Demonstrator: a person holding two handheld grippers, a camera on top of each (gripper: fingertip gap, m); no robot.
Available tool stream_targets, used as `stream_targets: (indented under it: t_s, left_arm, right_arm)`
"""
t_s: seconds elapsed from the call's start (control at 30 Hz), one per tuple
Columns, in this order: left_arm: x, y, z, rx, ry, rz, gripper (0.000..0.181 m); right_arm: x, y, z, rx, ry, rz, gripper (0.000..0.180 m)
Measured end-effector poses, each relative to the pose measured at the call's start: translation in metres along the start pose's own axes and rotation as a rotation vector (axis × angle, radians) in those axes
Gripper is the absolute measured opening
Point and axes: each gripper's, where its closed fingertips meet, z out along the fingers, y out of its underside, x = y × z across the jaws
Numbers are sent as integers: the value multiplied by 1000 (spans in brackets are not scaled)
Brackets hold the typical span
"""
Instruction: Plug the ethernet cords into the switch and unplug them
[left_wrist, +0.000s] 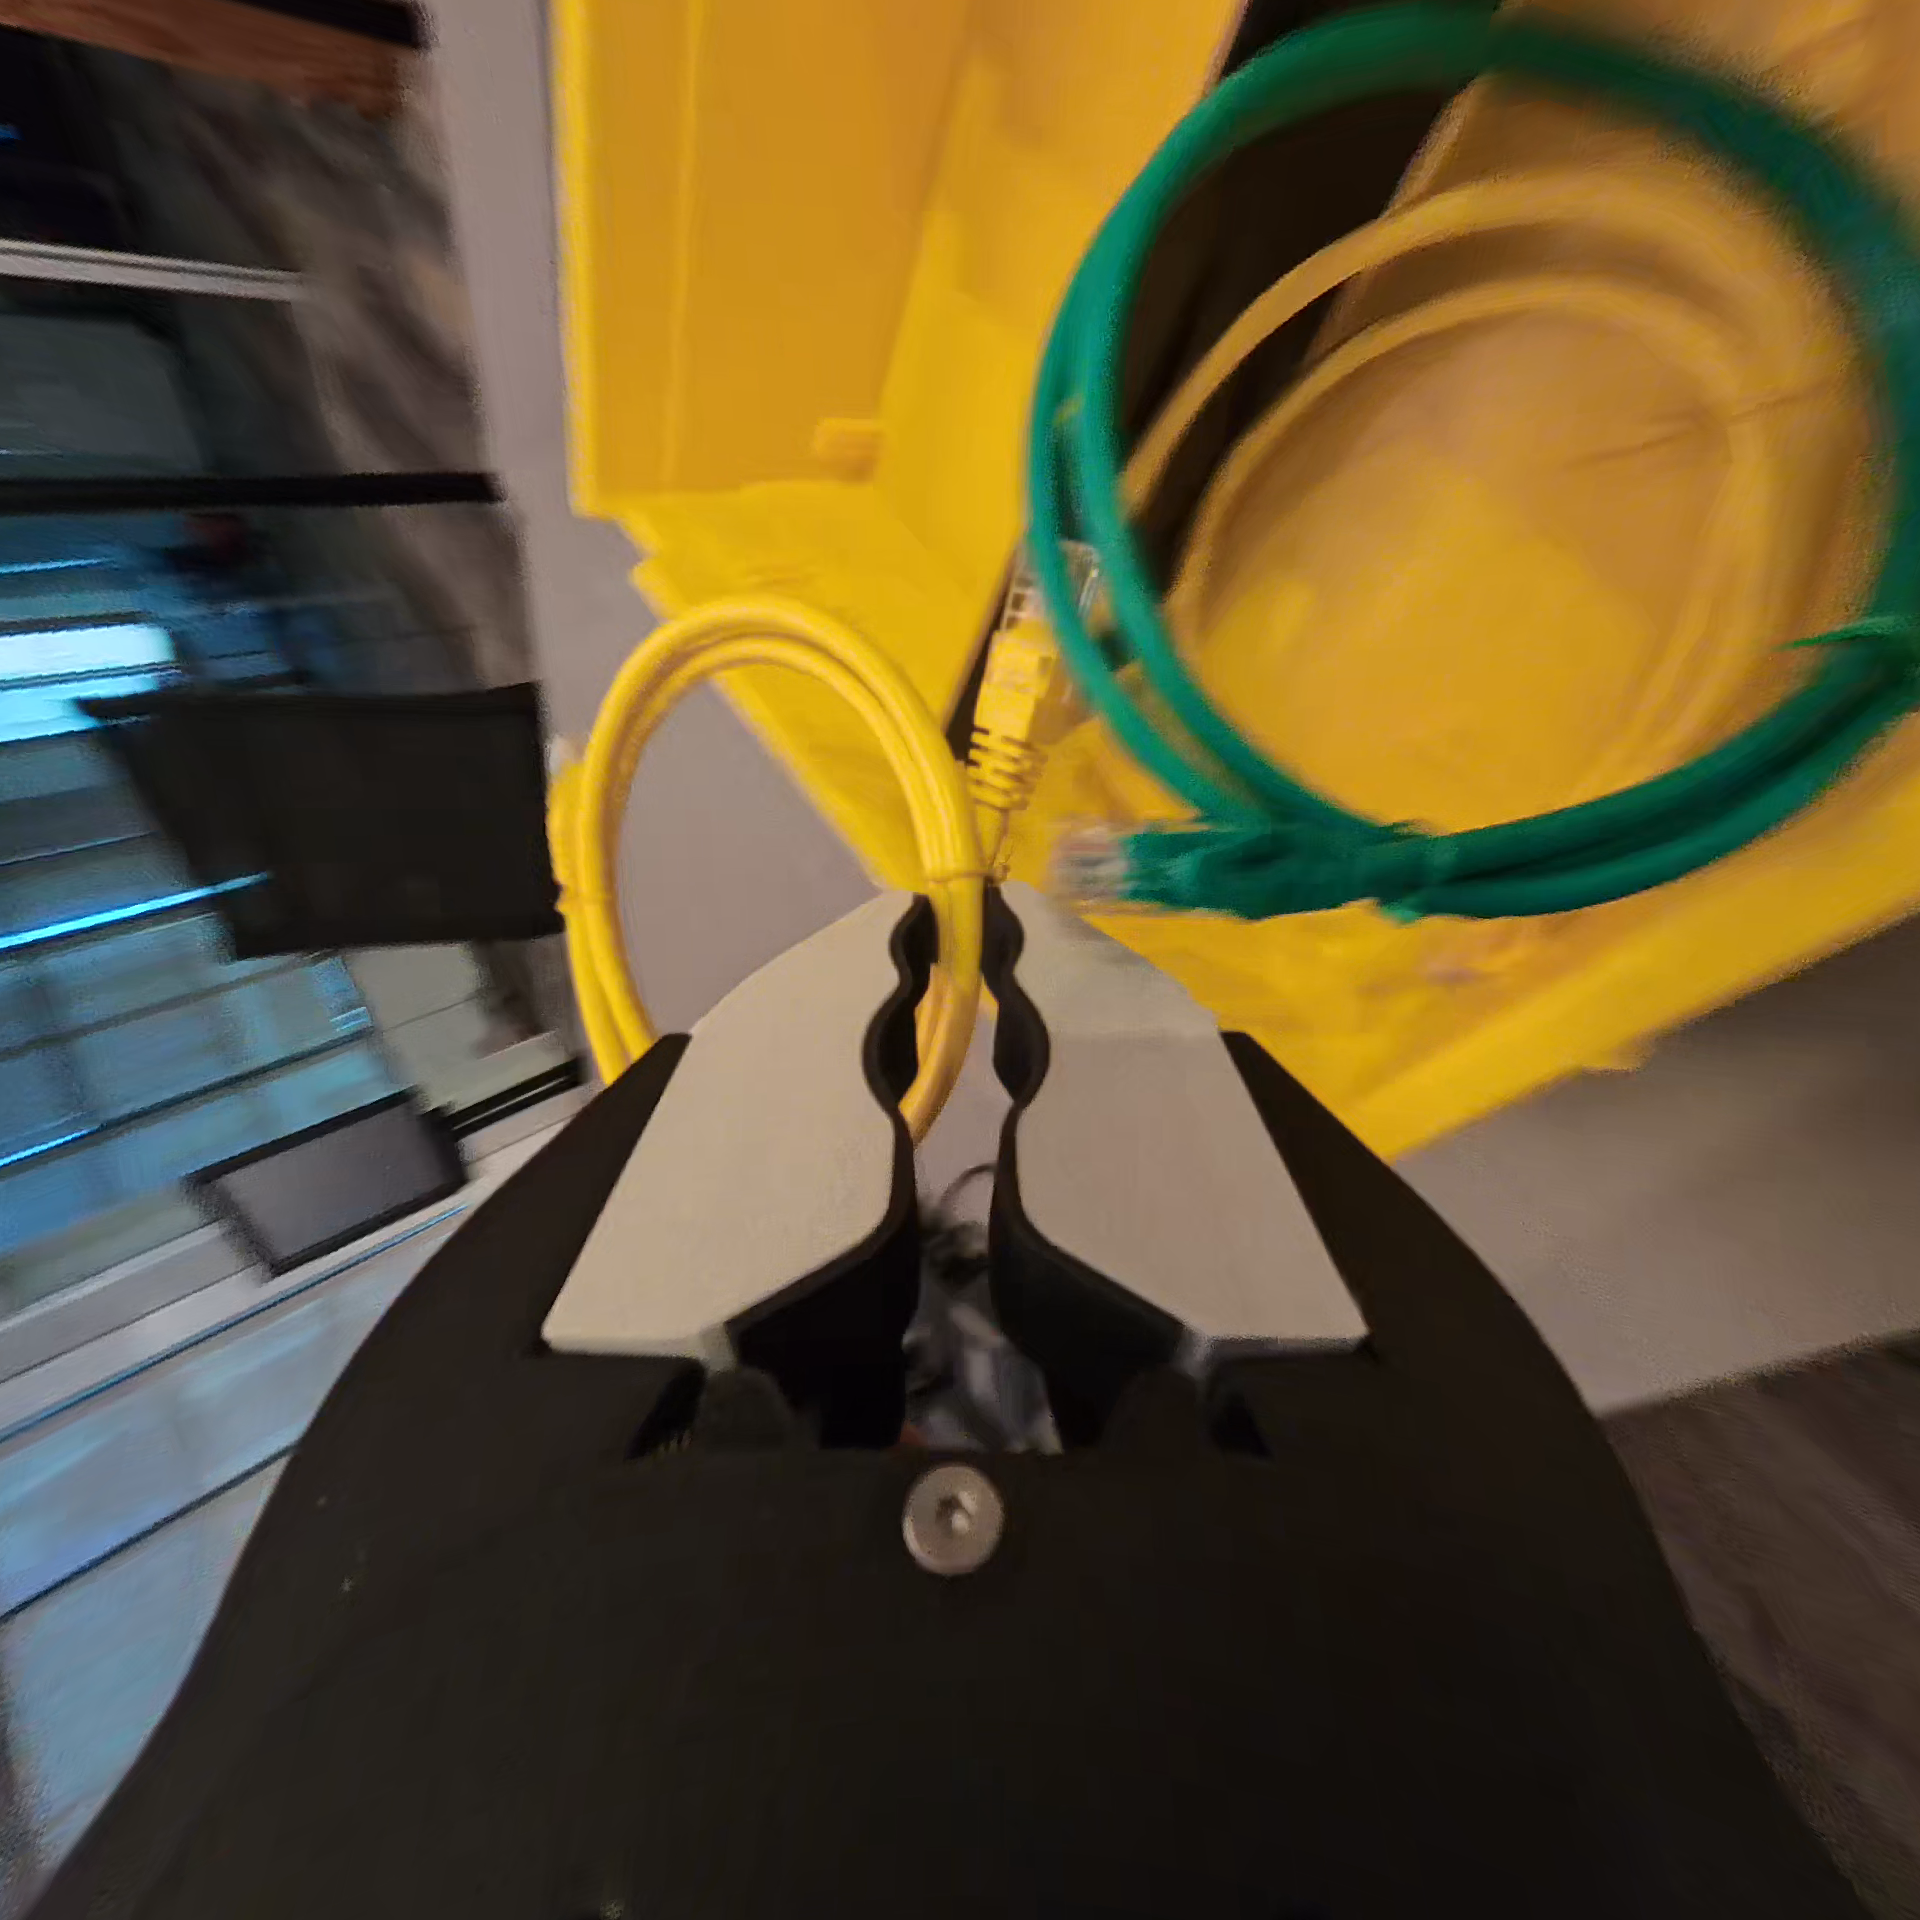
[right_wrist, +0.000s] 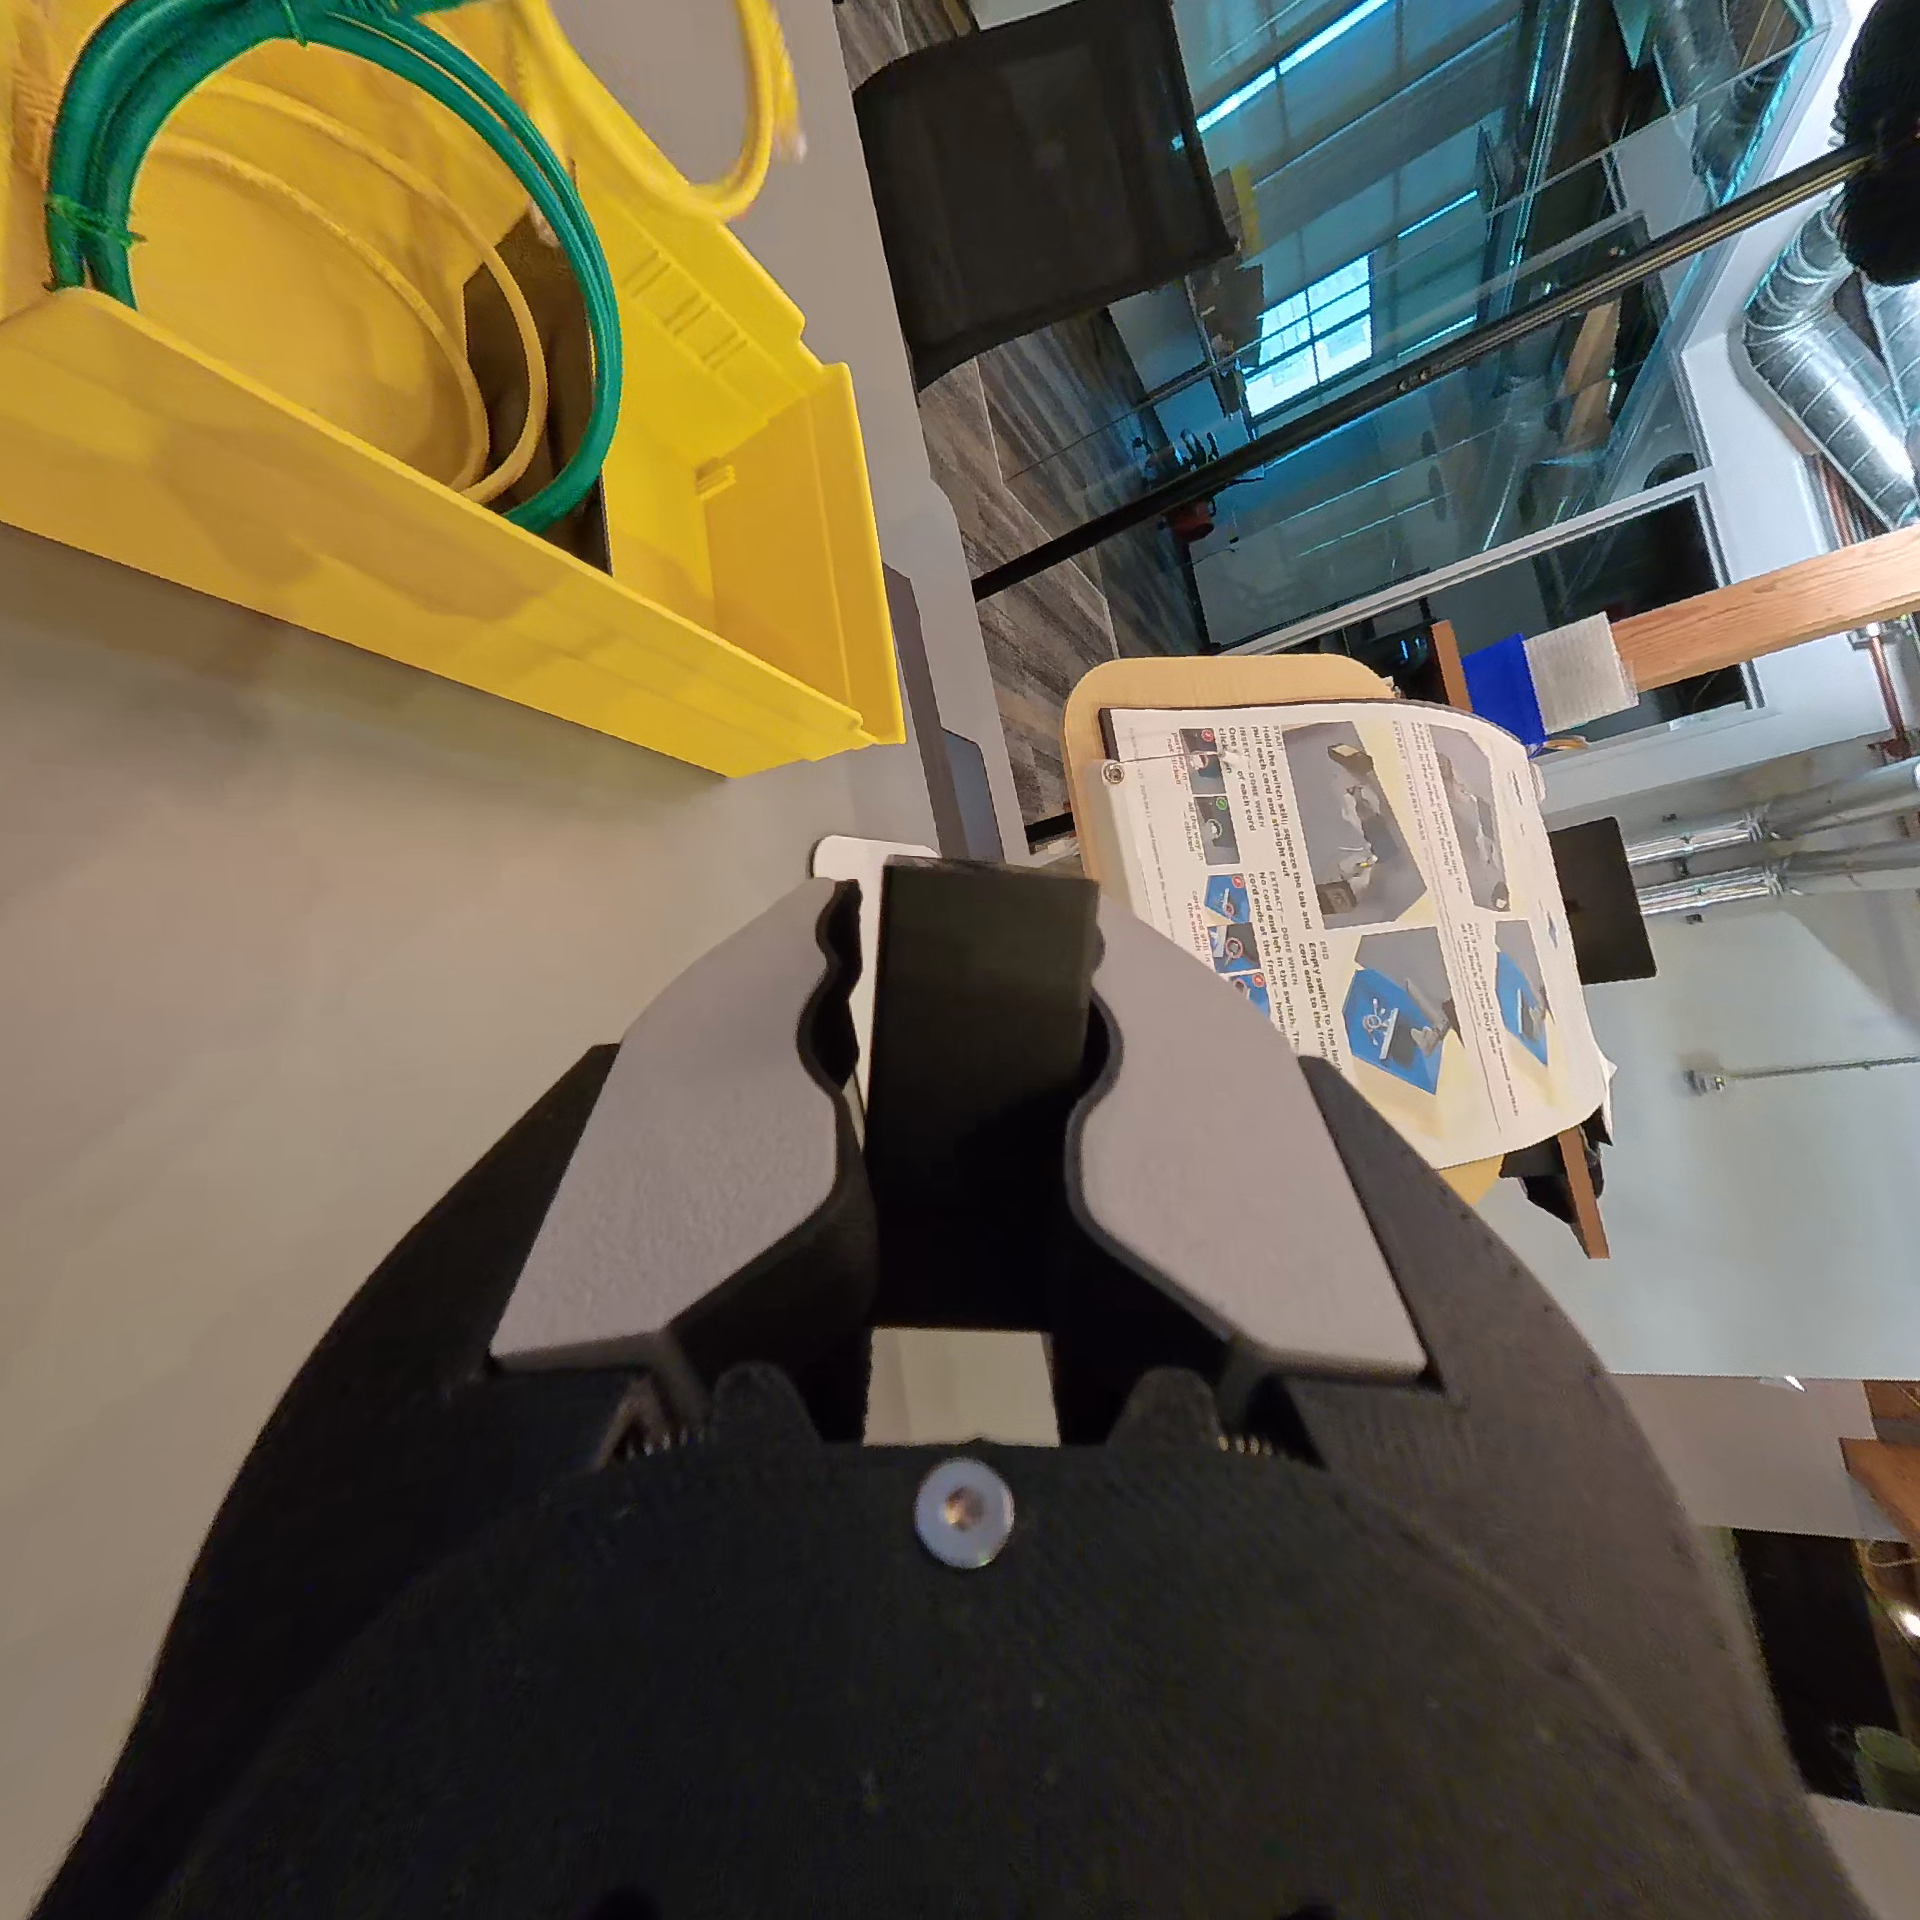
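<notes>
In the left wrist view the left claw (left_wrist: 954, 914) is clamped on a coiled yellow ethernet cord (left_wrist: 769, 790), held in front of a yellow bin (left_wrist: 790, 343) — a coiled green ethernet cord (left_wrist: 1455, 520) sits in the bin.

In the right wrist view the right claw (right_wrist: 977, 904) is clamped on the black switch (right_wrist: 982, 997) just above the grey table (right_wrist: 312, 935) — the bin lies up and left, a printed instruction sheet (right_wrist: 1403, 914) beyond.
</notes>
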Motion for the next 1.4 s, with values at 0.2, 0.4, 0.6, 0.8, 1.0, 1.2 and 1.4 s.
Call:
stream_targets:
  t_s: [0.2, 0.4, 0.6, 0.8, 1.0, 1.2, 1.4]
  left_arm:
    - [-35, 20, 5, 31, -123, -83, 9]
    - [-11, -32, -31, 368, 150, -288, 9]
    - [0, -72, -33, 400, 183, -148, 8]
    - [52, -89, -33, 495, 364, 118, 8]
    - [67, -66, 22, 299, 278, 199, 38]
    - [44, -22, 4, 220, 275, -226, 63]
    - [89, 8, 7, 79, 508, -750, 45]
  right_arm:
    - [5, 0, -3, 7, 14, 13, 36]
    - [3, 1, -1, 6, -2, 25, 36]
    - [-2, -5, 0, 14, -19, 14, 35]
    - [3, -3, -5, 21, -9, 28, 36]
    - [-2, -5, -3, 21, -27, 22, 36]
    - [2, -5, -6, 26, -22, 37, 35]
    - [-4, -9, -1, 44, -47, 46, 36]
